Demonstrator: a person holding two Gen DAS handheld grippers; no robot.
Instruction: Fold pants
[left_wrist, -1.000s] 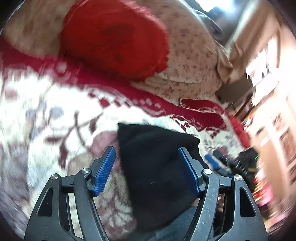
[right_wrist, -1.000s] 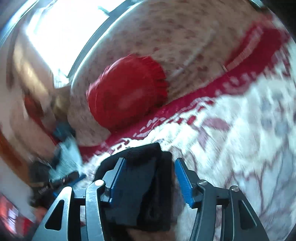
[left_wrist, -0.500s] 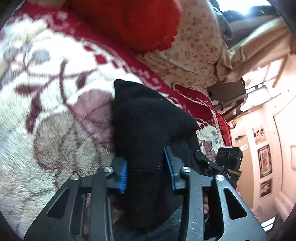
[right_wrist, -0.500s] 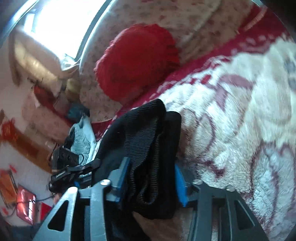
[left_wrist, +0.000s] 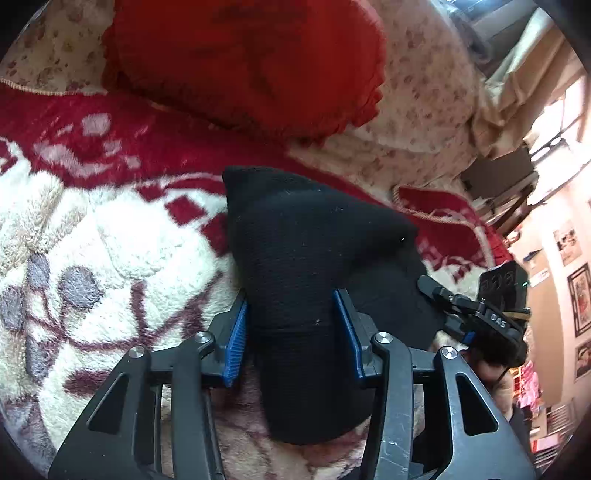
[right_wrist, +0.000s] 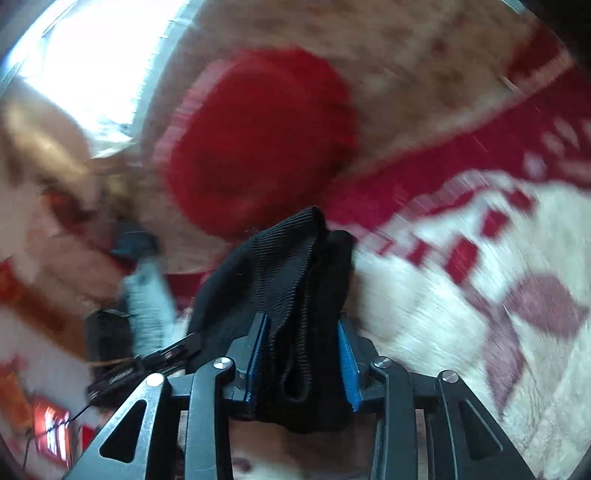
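Note:
The black pants (left_wrist: 306, 266) are bunched into a thick folded bundle over a white and red fleece blanket (left_wrist: 92, 236). My left gripper (left_wrist: 291, 325) is shut on the bundle, blue pads pressed on both its sides. In the right wrist view my right gripper (right_wrist: 301, 347) is shut on the ribbed black waistband end of the pants (right_wrist: 291, 273), which stands up between the fingers. The right gripper also shows at the right edge of the left wrist view (left_wrist: 476, 317). The right wrist view is blurred by motion.
A red round cushion (left_wrist: 243, 62) lies on a floral beige pillow (left_wrist: 413, 110) behind the pants; it also shows in the right wrist view (right_wrist: 262, 144). Beyond the bed's right side are walls with pictures (left_wrist: 580, 299) and furniture.
Both grippers closed from open onto the black pants one second ago. Since then they have lifted and carried the bundle toward the red cushion.

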